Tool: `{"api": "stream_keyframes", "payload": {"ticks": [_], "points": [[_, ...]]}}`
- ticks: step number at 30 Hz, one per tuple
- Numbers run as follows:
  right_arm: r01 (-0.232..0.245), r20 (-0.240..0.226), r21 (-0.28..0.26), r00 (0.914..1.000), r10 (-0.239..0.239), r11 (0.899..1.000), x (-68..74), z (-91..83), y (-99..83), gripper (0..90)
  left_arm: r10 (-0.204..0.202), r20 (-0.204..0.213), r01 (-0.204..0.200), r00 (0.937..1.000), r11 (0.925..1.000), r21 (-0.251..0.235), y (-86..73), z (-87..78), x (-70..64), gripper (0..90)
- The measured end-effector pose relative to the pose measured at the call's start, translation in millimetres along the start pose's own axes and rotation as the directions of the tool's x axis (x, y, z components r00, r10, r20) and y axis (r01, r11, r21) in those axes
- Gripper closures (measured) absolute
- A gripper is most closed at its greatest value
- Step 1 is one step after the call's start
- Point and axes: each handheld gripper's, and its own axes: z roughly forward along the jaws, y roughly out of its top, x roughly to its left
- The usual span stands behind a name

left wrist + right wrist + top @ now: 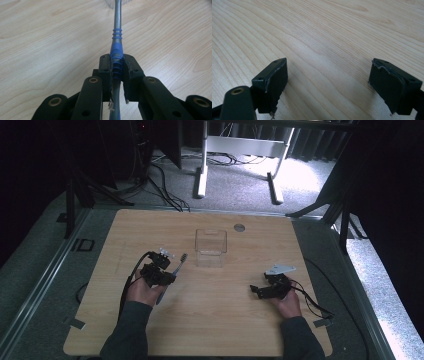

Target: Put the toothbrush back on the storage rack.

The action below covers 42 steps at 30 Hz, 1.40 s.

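From above, my left tongs (pixel 165 276) sit left of centre on the desk (pixel 210 330), clamped on a toothbrush (pixel 176 268) whose head points up toward the clear box (pixel 210 247) just beyond it; I judge I hold it by the handle so the head can go into that box first. My right tongs (pixel 261 291) rest well apart on the right side, out of the way. Along the left tongs (pixel 117 72), both pads pinch the blue ribbed grip of the toothbrush (pixel 117 42), the grey neck running straight ahead; the box edge at the top is too blurred to be sure of. Along the right tongs (pixel 328 82), the jaws stand wide apart with nothing between them but bare desk (pixel 324 37).
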Motion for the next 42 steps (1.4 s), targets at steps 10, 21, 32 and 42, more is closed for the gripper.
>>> {"api": "stream_keyframes", "payload": {"ticks": [10,21,32,42], "points": [[-0.002,0.000,0.000,1.0000,0.002,1.000,0.1,0.0,0.0,15.1,0.017,0.003,-0.017,0.9999,0.9993,-0.033,6.5,-1.5,-4.0,78.9],[-0.001,0.000,0.000,1.0000,0.001,1.000,0.0,0.0,0.0,15.1,0.033,-0.011,-0.033,0.9994,0.9970,-0.070,11.8,-3.4,-7.0,78.9],[-0.002,0.000,0.000,1.0000,0.002,1.000,0.1,0.0,0.1,15.1,0.068,-0.027,-0.071,0.9973,0.9899,-0.123,16.8,-9.5,-11.9,78.9],[-0.001,0.000,-0.001,1.0000,0.001,1.000,0.0,0.1,0.1,15.1,0.088,-0.036,-0.093,0.9955,0.9822,-0.163,22.2,-13.3,-15.8,78.9]]}}
